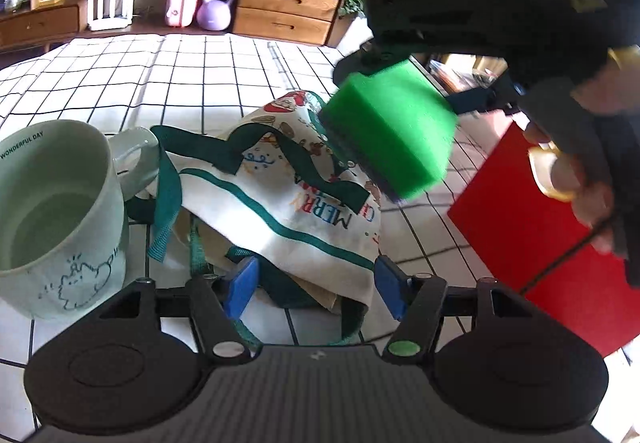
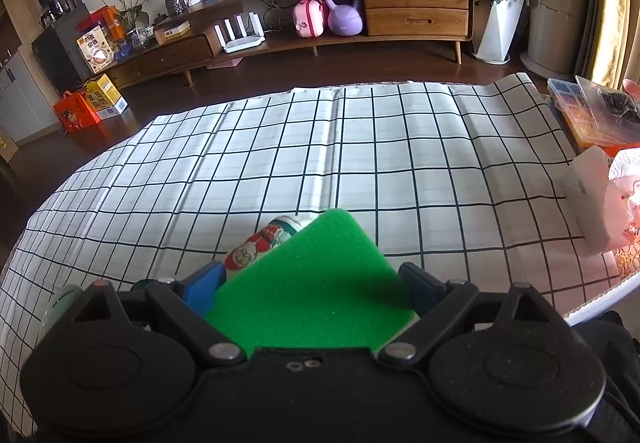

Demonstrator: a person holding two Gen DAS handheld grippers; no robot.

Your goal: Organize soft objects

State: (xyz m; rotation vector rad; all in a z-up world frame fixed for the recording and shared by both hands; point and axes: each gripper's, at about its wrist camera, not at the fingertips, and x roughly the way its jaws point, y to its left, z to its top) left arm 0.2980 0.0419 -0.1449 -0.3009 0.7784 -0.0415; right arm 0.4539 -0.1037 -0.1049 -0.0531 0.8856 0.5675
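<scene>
Right hand-held gripper [image 2: 314,285] is clamping a green sponge [image 2: 316,283], long axis running forward between my fingers, and I am carrying it just above the Christmas tote bag [image 1: 288,203]. Left hand-held gripper [image 1: 316,287] is sitting apart around the bag's near edge, nearer than the right. A mug [image 1: 56,223] is crowding my left; the checked tabletop [image 2: 360,147] ahead is offering room.

L tongs [image 1: 316,291] open; R tongs [image 2: 316,291] clamped.
</scene>
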